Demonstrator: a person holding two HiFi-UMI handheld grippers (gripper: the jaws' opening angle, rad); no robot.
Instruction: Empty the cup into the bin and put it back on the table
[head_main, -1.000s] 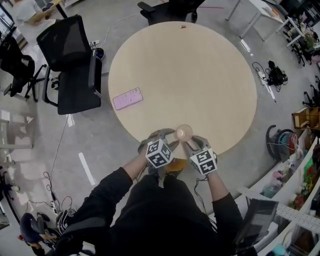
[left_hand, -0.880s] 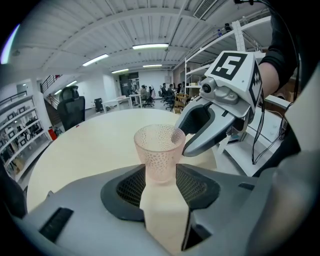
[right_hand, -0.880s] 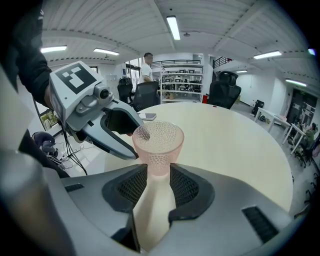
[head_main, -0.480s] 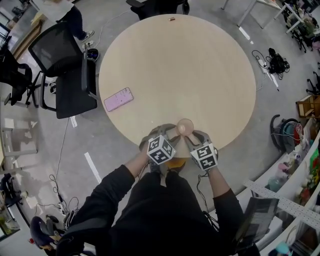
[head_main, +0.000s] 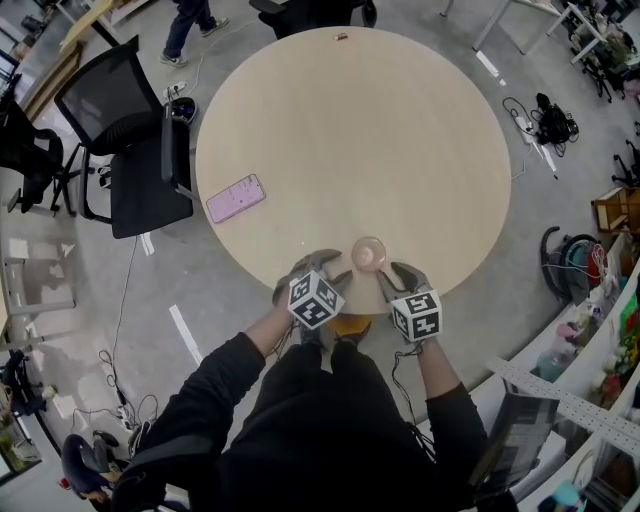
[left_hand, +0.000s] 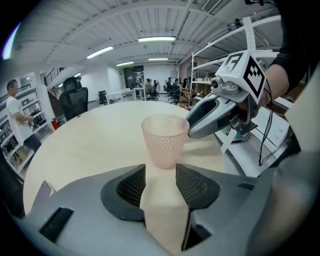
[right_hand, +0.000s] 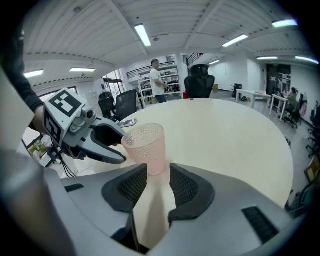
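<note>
Left of you: a black office chair (head_main: 125, 140) stands just beside the table (head_main: 400, 130), armrest toward its edge. A pink phone (head_main: 236, 197) lies flat on the tabletop, near that chair. At the far rim sits a small dark object (head_main: 342, 37), too small to identify. Top left, a person's legs (head_main: 190, 22) show on the grey floor (head_main: 60, 260). On your right, black cables (head_main: 548, 148) lie tangled on the floor. Shelving (head_main: 560, 410) crowds the lower right. A white tape strip (head_main: 183, 333) marks the floor at lower left.

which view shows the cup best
The left gripper view: the cup stands whole, upright and centred, its dotted wall clear. The right gripper view shows it too, but the right tongs hide its base. The head view shows only its rim from above, small.
</note>
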